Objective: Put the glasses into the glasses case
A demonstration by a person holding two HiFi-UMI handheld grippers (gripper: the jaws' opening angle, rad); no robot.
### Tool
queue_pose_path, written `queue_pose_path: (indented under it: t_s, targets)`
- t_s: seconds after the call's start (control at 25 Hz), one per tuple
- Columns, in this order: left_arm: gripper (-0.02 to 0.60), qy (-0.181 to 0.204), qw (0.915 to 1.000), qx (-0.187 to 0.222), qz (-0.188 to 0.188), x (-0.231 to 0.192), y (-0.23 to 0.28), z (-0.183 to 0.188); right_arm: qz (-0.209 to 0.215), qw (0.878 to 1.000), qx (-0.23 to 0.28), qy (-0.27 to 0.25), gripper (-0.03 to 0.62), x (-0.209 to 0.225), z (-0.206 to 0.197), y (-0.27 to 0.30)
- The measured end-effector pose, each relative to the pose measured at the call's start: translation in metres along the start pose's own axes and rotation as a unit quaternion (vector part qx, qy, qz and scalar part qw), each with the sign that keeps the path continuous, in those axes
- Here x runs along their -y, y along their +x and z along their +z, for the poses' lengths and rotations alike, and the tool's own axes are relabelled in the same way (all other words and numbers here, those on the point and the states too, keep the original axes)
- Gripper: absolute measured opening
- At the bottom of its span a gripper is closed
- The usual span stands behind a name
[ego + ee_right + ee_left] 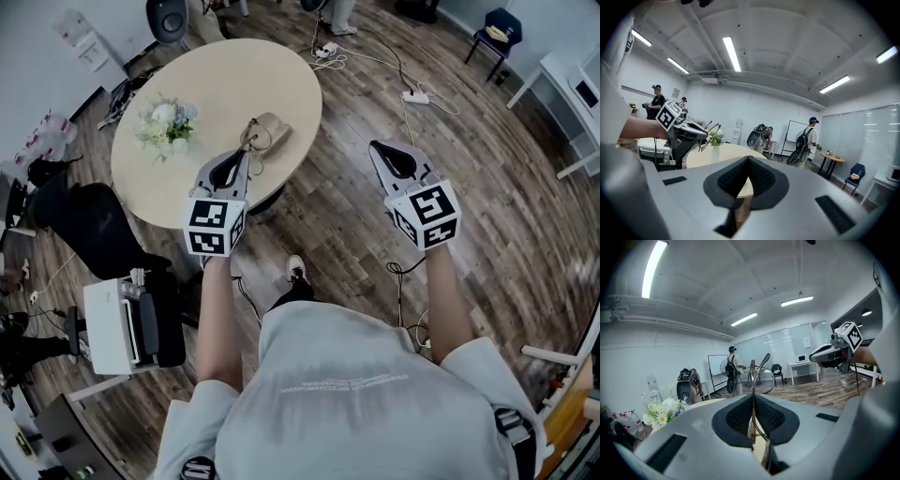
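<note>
Round table (281,80), glasses case (272,128) at one o'clock: we find left gripper (752,399) pinching the glasses (761,380) by their thin frame, liable to twist; right gripper (748,161) closed, empty.

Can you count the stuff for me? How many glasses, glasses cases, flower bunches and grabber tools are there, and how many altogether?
glasses: 1
glasses case: 1
flower bunch: 1
grippers: 2, the left gripper and the right gripper
Total: 5
</note>
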State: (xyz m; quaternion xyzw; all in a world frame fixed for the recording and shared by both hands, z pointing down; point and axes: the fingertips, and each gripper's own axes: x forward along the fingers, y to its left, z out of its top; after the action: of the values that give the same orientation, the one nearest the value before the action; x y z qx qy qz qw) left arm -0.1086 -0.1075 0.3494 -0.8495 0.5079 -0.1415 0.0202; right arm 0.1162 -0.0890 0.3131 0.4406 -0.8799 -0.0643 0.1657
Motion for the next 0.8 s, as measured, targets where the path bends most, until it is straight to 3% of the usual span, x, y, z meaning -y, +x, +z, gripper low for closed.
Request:
queue_pose_path:
  t_s: [0.44,0.8]
  targets:
    - [0.018,-0.014,0.9993,-0.02,-0.03,-0.073,0.079,-0.024,-0.017,0.999,-0.028,0.031,0.002,0.022,-0.002,0.099]
    - [0.018,-0.034,0.997,-0.048,-0.051,-0.095,0.123,-0.059,-0.01,0.997,-0.07,0.036,0.002,0.024,-0.028,0.158]
